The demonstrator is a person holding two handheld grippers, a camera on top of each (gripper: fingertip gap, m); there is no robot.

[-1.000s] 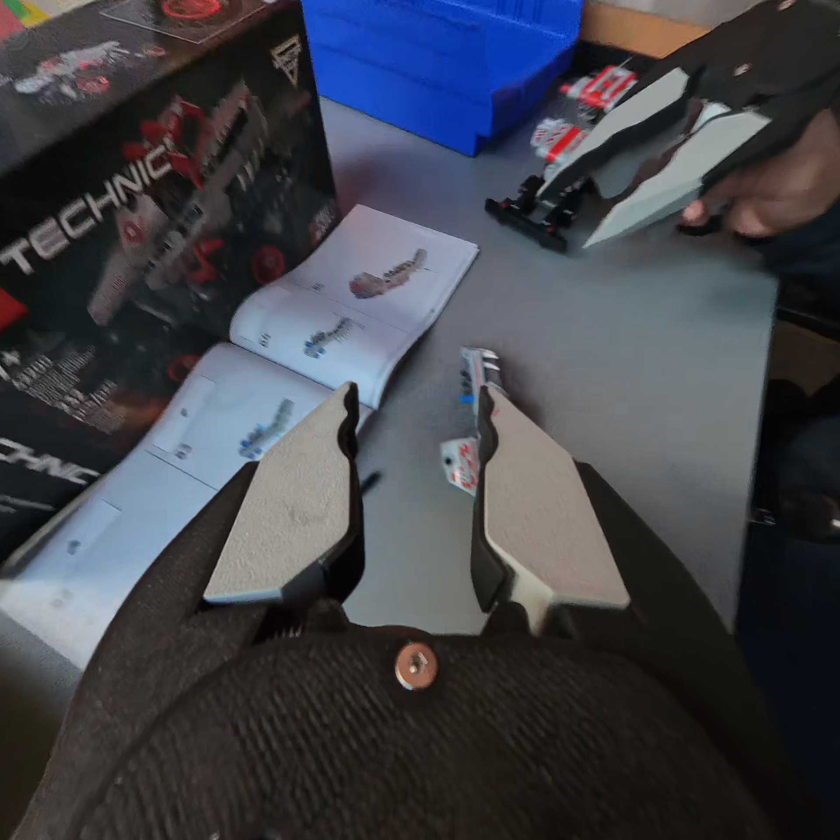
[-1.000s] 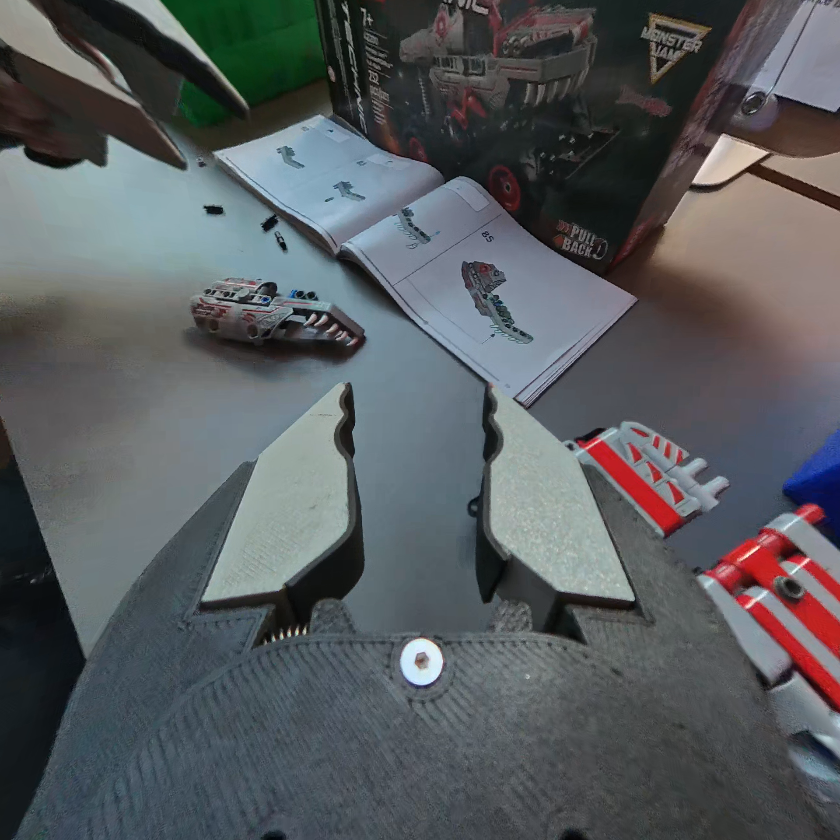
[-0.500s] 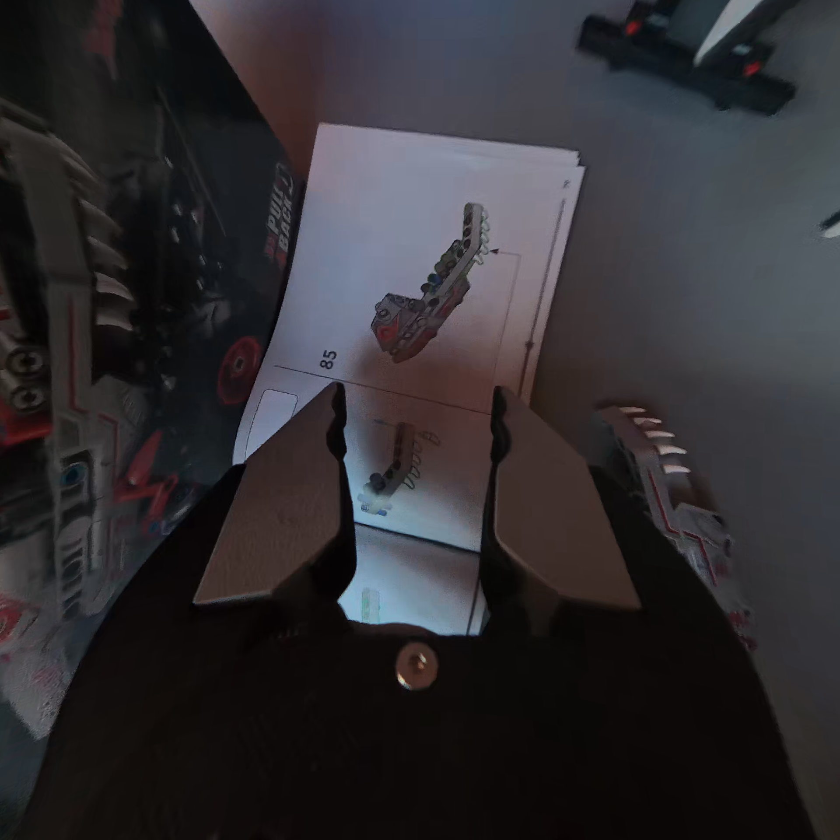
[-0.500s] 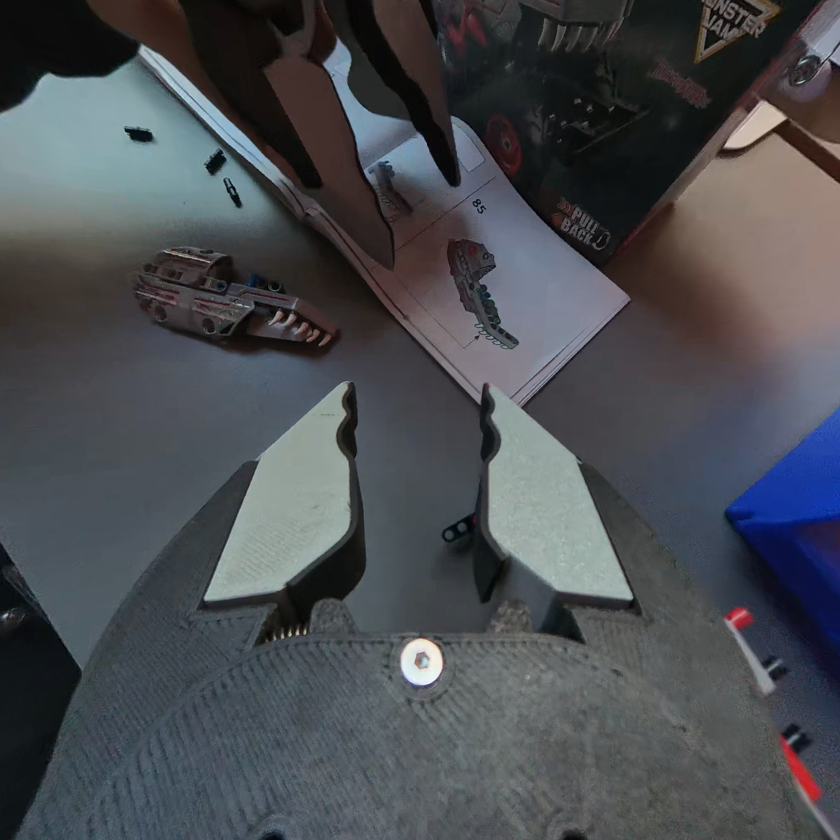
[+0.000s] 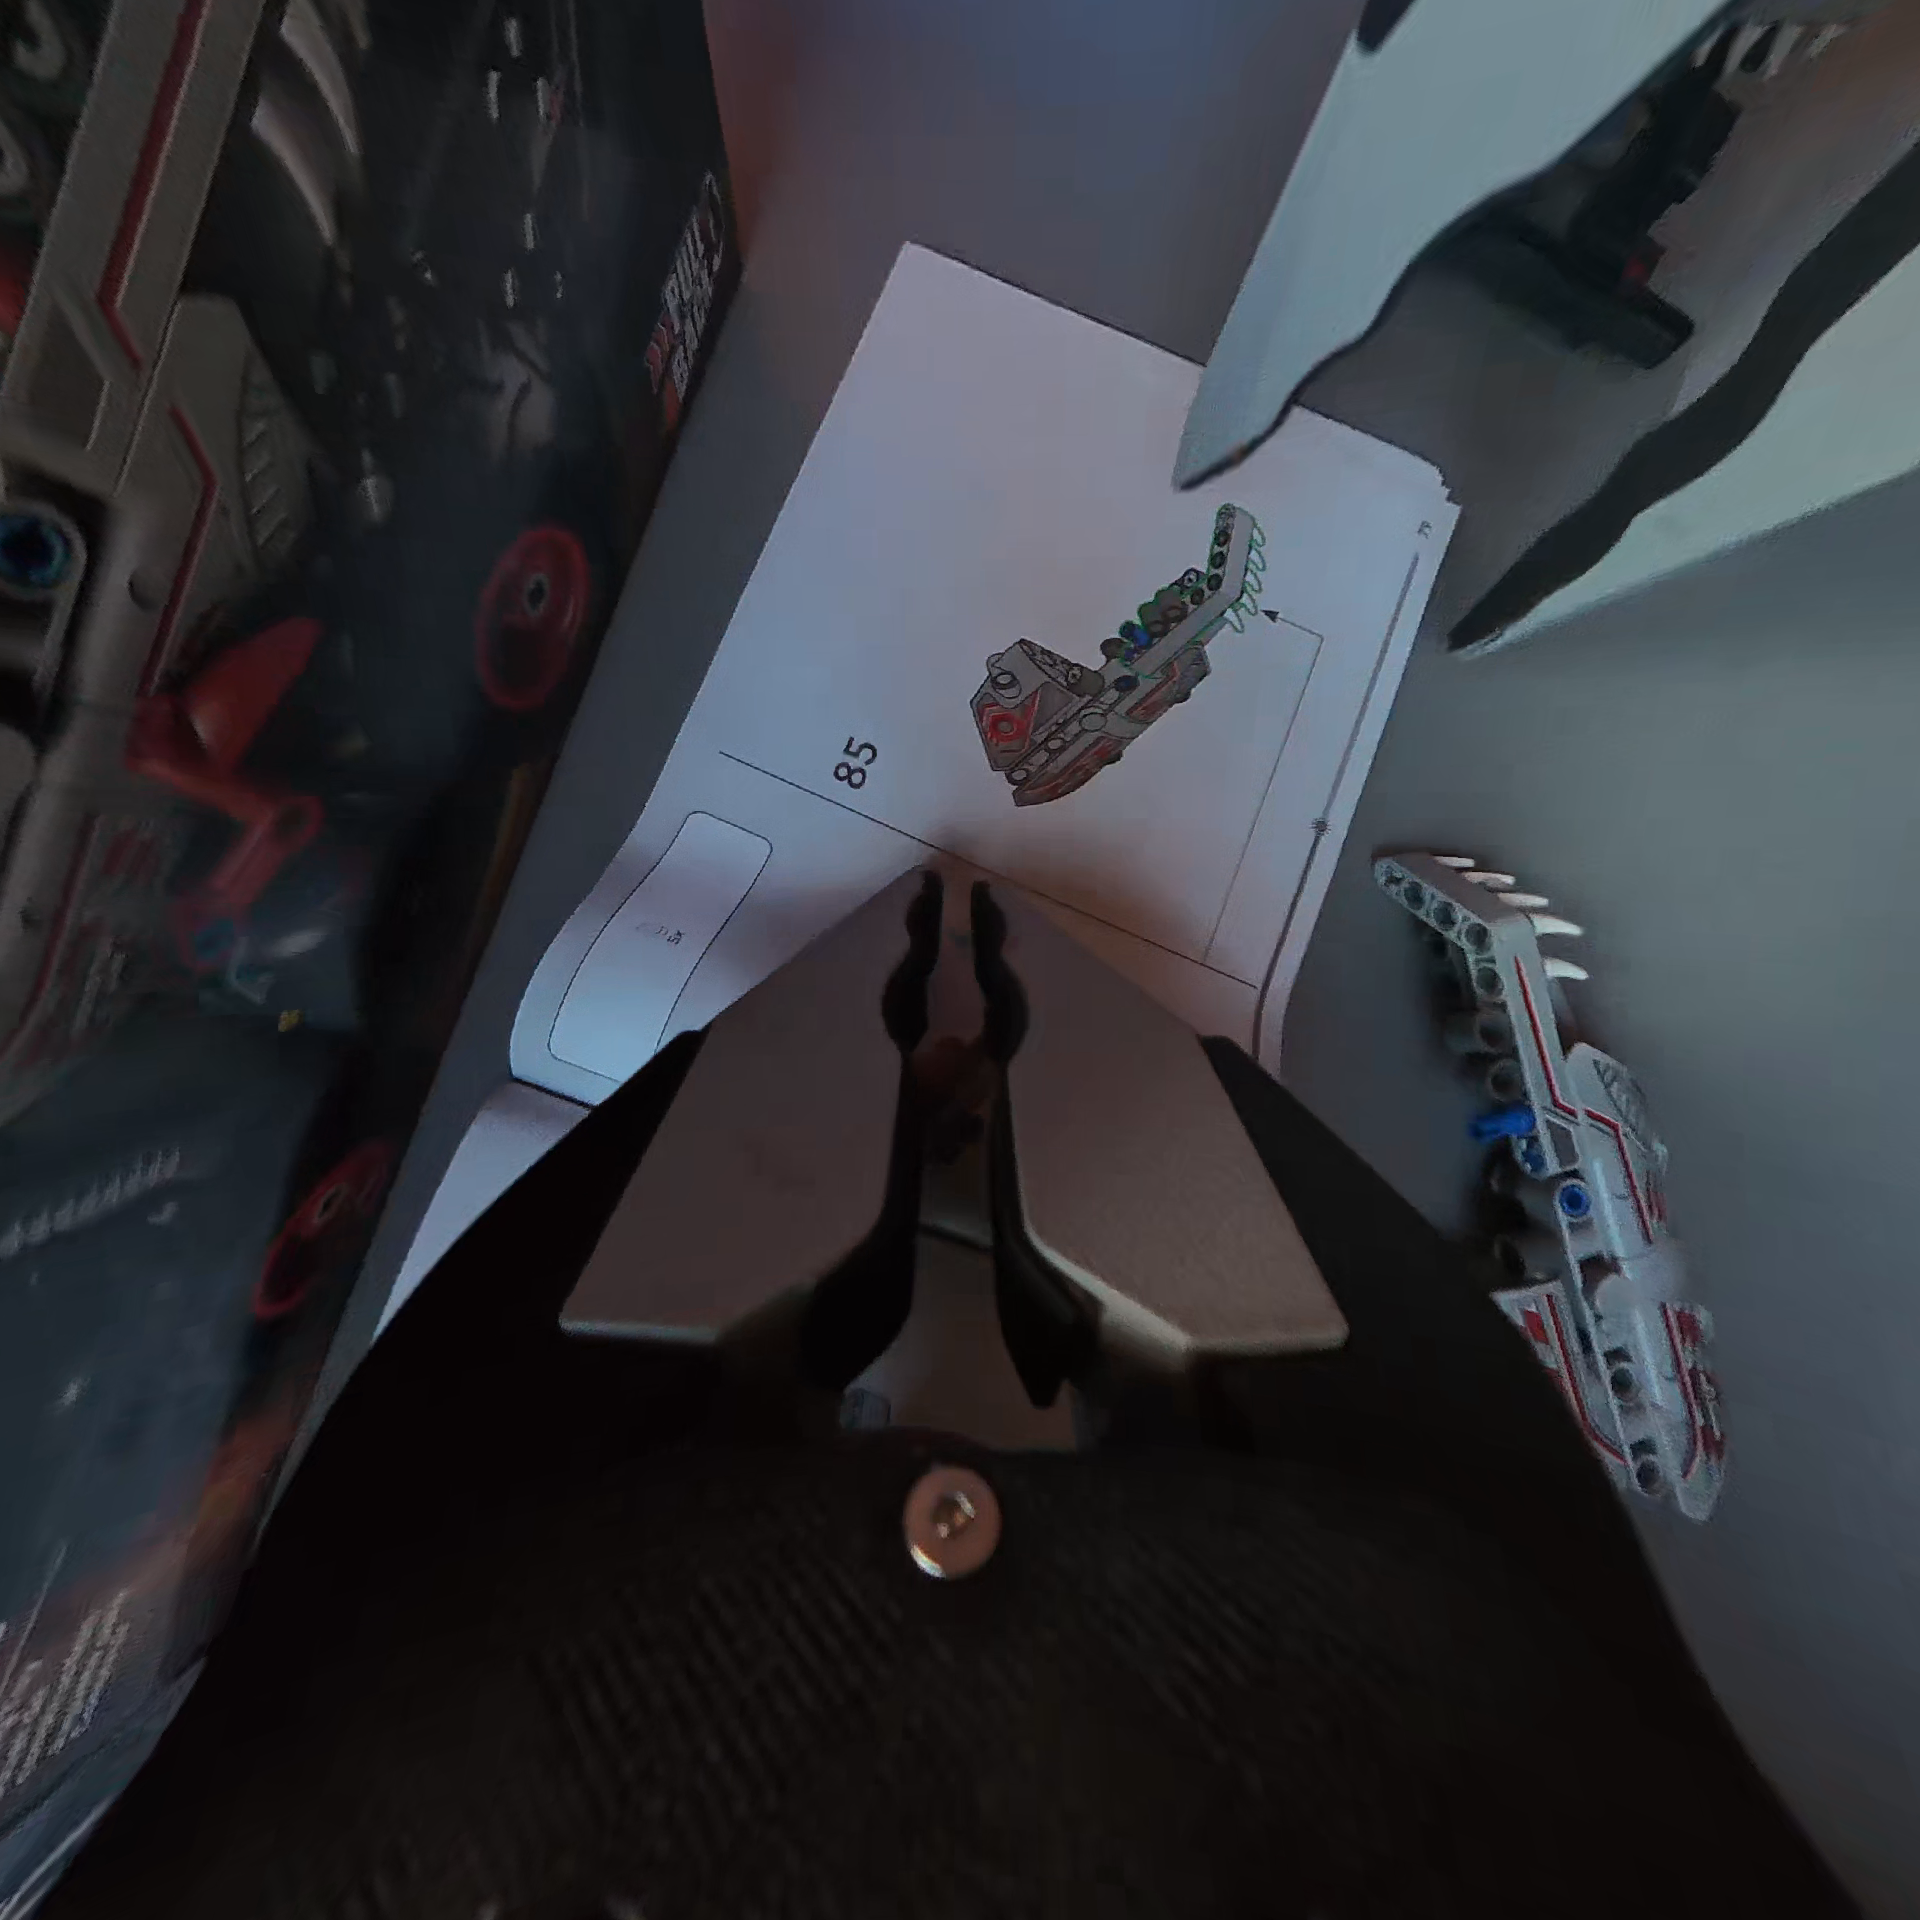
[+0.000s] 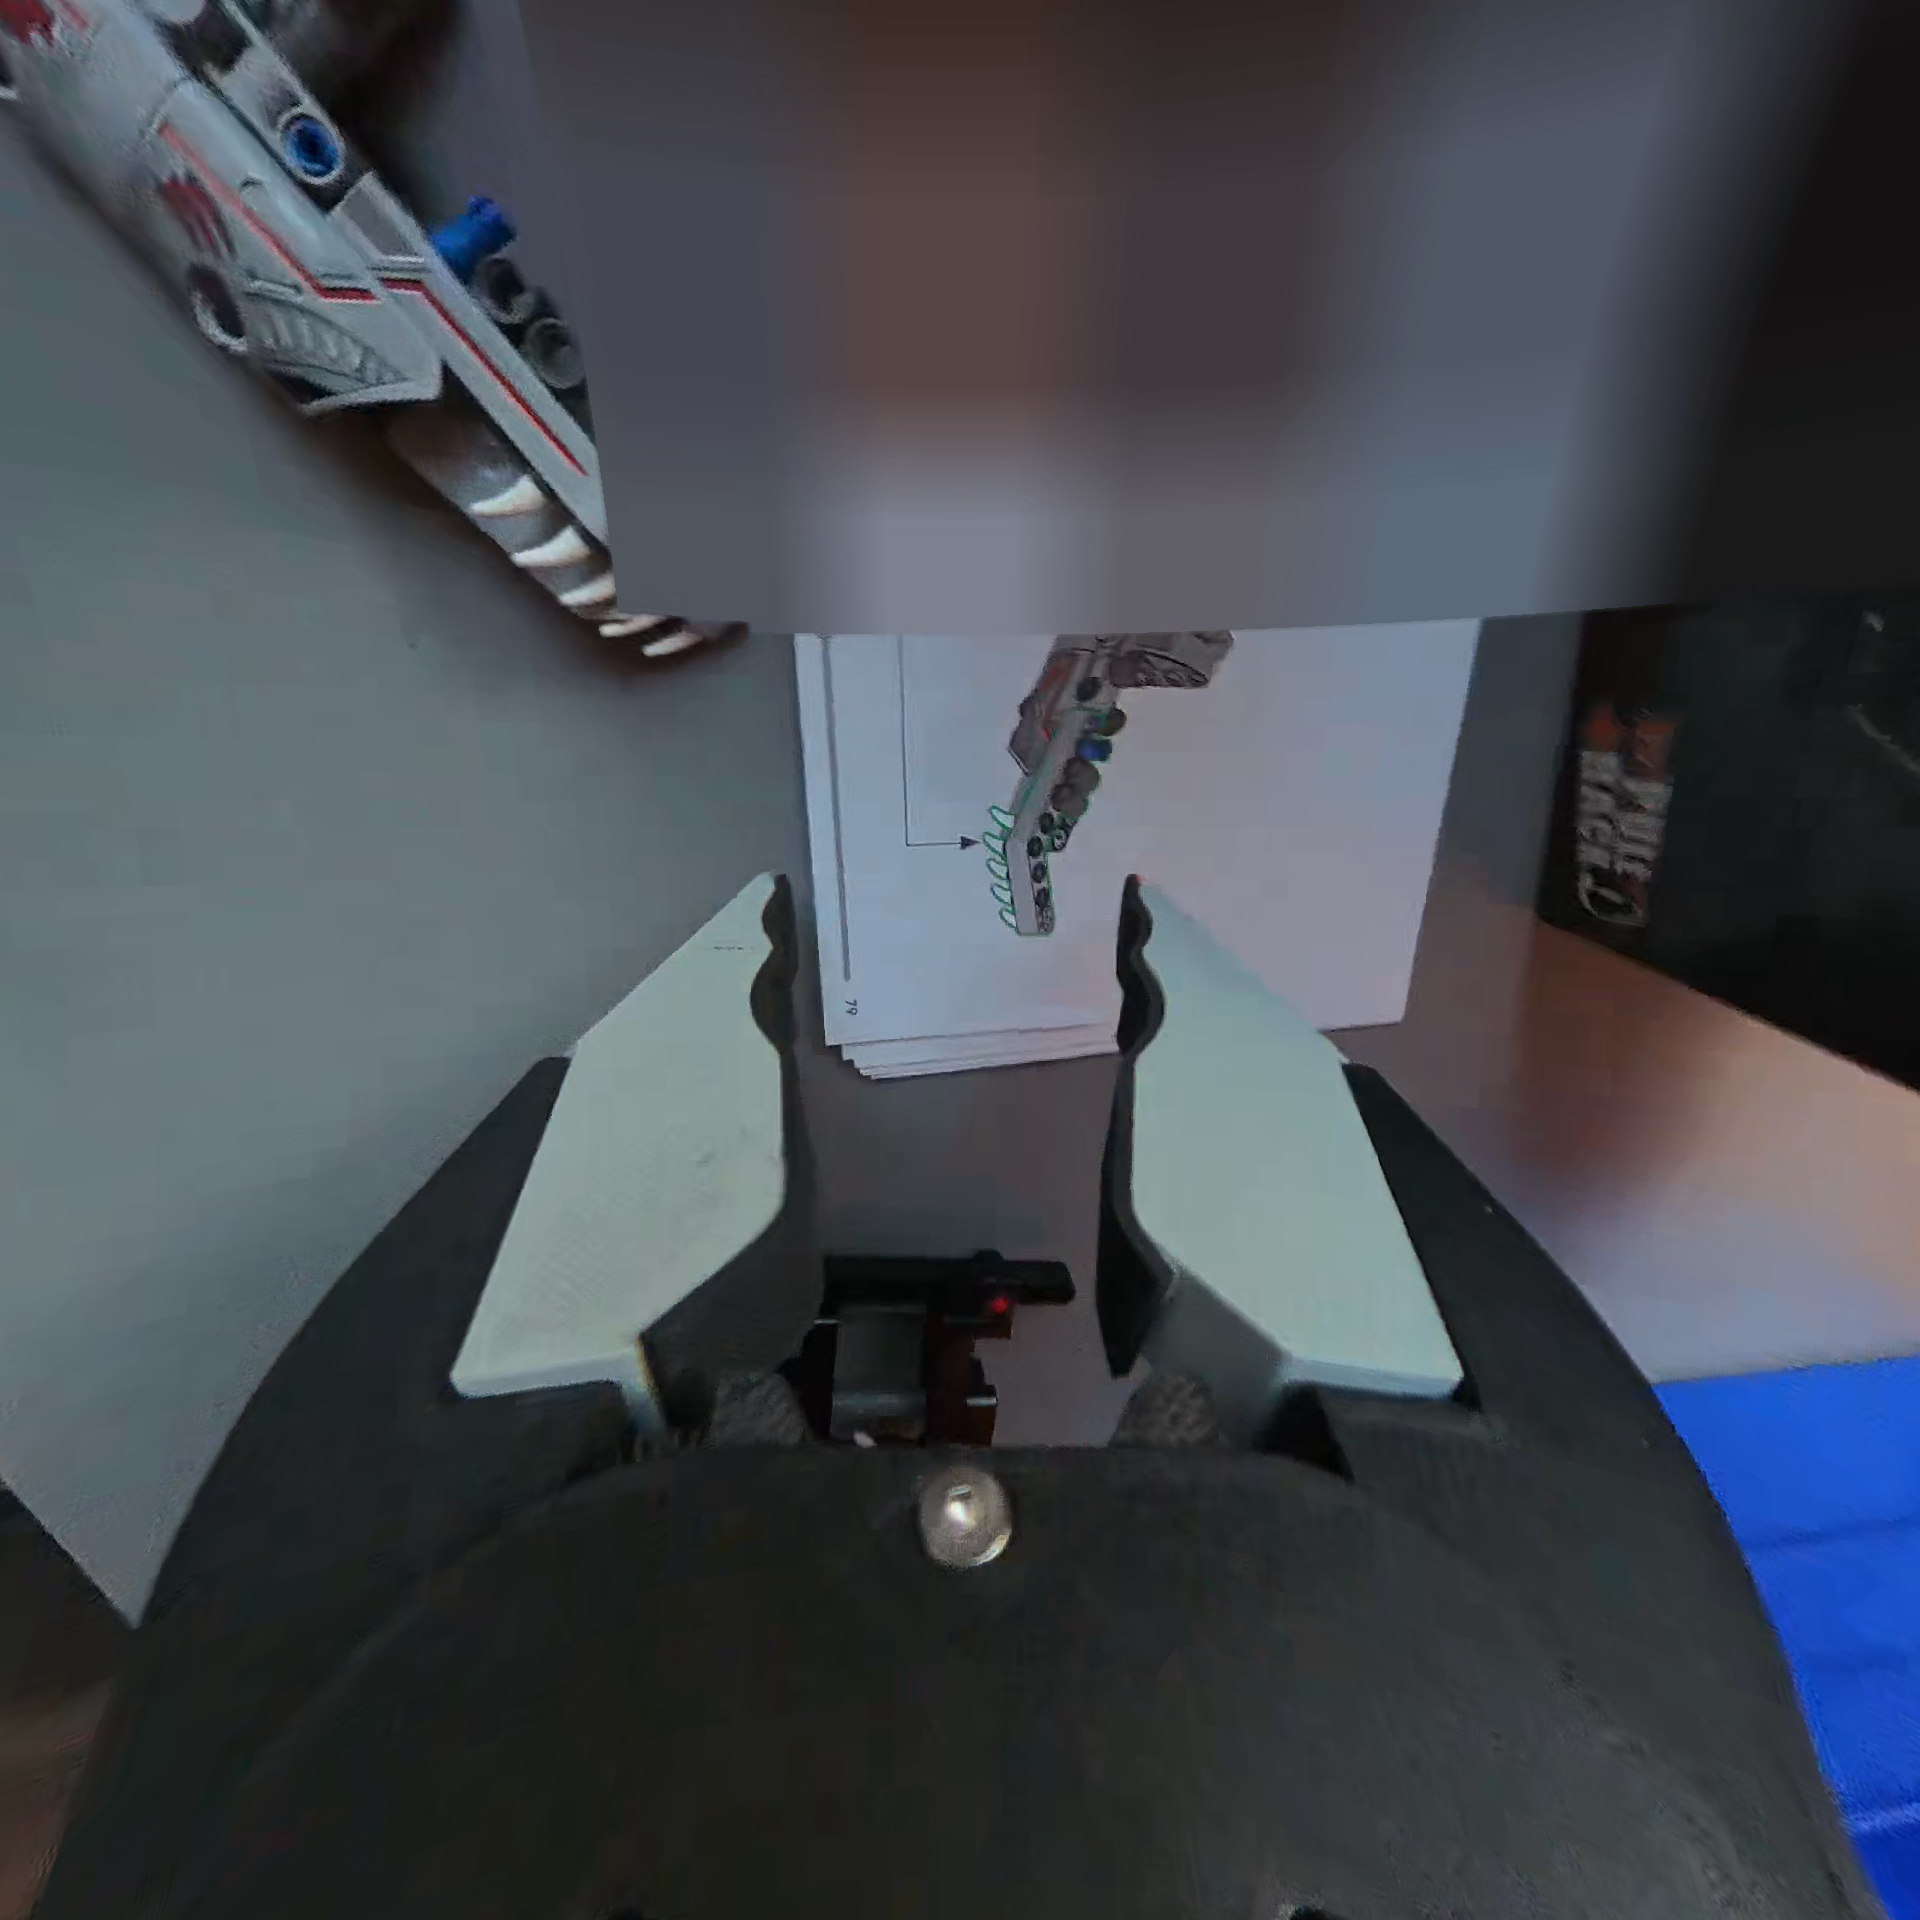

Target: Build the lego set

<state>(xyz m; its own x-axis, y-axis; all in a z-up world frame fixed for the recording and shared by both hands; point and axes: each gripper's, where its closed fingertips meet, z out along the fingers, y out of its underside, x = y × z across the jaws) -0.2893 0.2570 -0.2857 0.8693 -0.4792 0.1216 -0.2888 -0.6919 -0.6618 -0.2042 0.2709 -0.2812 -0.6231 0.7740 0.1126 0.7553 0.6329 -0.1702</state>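
My left gripper [image 5: 951, 894] is shut, its tips down on the open instruction booklet [image 5: 997, 540], near the middle of the page. I cannot tell whether it pinches paper. A grey, red and white lego jaw piece with teeth [image 5: 1558, 1143] lies on the table to its right; it also shows in the right wrist view [image 6: 312, 270]. My right gripper [image 6: 951, 904] is open and empty, pointing at the booklet's [image 6: 1247, 831] outer edge. It also shows in the left wrist view [image 5: 1330, 561]. A black lego chassis part [image 6: 935, 1309] lies under its fingers.
The dark lego set box [image 5: 260, 623] stands left of the booklet and shows at the right in the right wrist view [image 6: 1714, 831]. A blue bin [image 6: 1818, 1507] is at the lower right. The grey table [image 5: 1662, 779] lies around the jaw piece. Spacing between my two grippers at the tips: around 9 centimetres.
My left gripper has gone from open to shut and dropped onto the booklet page. My right gripper has moved toward the booklet's edge and now hangs over the black chassis part.
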